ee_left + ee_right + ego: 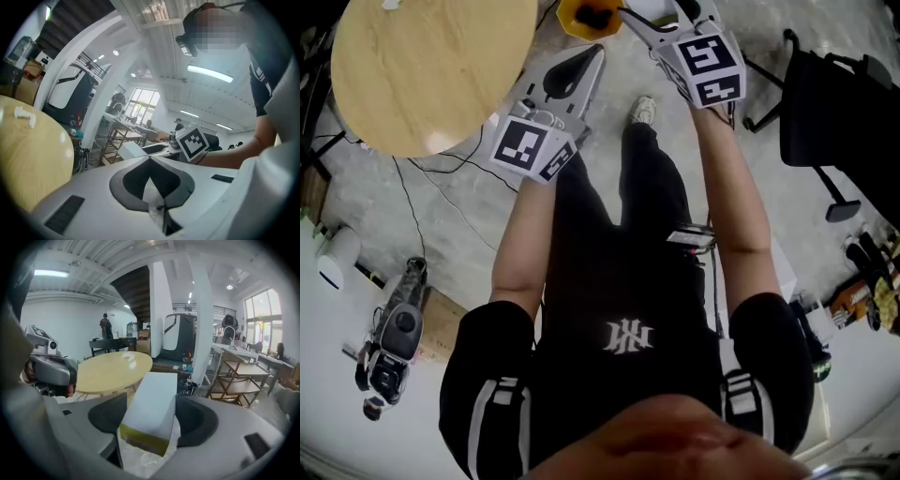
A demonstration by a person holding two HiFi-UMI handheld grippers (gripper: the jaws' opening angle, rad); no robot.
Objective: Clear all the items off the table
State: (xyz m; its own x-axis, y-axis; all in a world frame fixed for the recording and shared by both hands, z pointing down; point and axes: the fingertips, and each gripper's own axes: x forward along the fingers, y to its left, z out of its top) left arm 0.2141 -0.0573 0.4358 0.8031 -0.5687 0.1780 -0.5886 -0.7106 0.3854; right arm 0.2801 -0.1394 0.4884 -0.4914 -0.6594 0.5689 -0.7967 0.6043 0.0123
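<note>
R gripper [637, 19] is clamping a white rectangular carton [151, 399] w/ a yellow-green band at its near end. The jaws are standing fairly wide, w/ the pads pressing on both long sides. The carton's long axis is running along the jaws, pointing fwd away from the gripper's camera.

In the head view the jaw tips are sitting just beside an orange-yellow floor bin [589, 17], which is lying to the left of the tips. That's prob. the drop spot, so R is the nearer hand.

L gripper [594, 56] is pointing the same way, a bit short of the bin, w/ its jaws together. A thin pale sliver is showing at the pads; can't tell what it is.

The round pale-wood table [431, 66] is lying off to the left, apart from both grippers, w/ a small crumpled white scrap [126, 357] on it waiting to be cleared.

Nothing visible is standing between carton & bin. A pale shoe [645, 111] is sitting just below the grippers, cables [441, 187] are trailing by the table, and a black office chair [825, 103] is standing well off right.
</note>
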